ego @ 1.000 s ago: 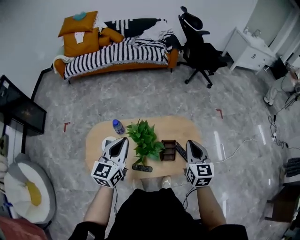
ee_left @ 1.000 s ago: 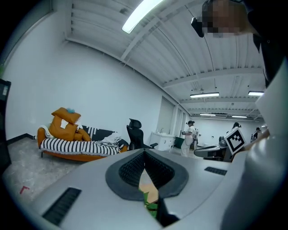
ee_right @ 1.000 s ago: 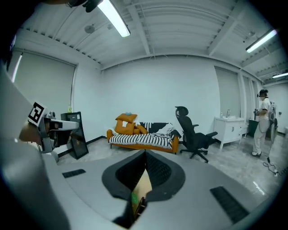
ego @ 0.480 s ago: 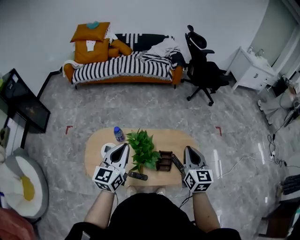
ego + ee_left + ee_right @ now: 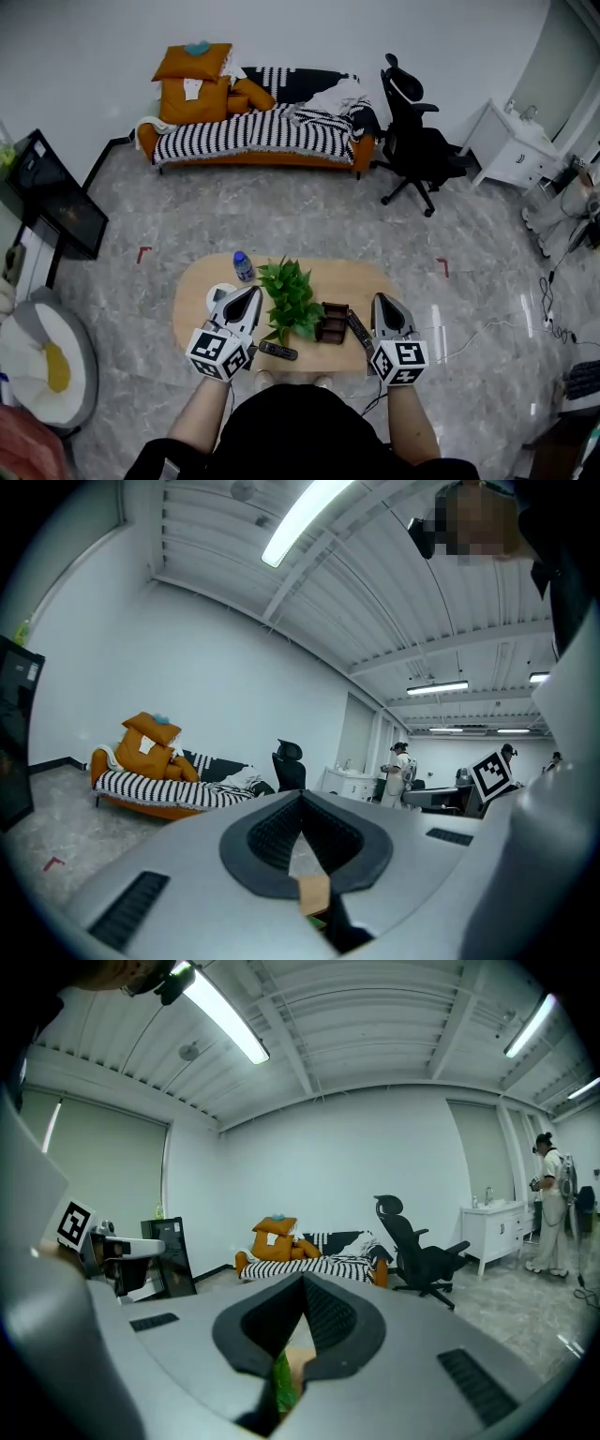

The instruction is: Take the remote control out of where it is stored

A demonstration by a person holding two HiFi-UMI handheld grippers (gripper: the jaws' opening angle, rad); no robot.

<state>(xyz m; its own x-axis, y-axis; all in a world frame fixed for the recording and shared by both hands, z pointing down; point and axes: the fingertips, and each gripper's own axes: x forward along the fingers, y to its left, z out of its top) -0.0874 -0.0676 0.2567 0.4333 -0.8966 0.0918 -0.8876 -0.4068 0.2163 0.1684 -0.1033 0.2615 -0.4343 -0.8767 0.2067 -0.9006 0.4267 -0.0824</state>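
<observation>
- Left gripper — jaws clenched, nothing between them; held over near-left part of surface.
- Right gripper — jaws clenched, empty; at near-right edge.
- Remote control just right of brown holder, near right gripper, not gripped.
- Second remote flat on surface, before plant.

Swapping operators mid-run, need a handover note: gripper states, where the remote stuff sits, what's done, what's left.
Left gripper: shut, empty, above the table's left part.
Right gripper: shut, empty, above its right end.
Things: brown storage box right of the potted plant. One remote lies along the box's right side; in it or beside it, cannot tell. A second remote lies near the table's front edge.
Done: nothing gripped.
Left: probably lift out the remote by the box, likely with the right gripper.
</observation>
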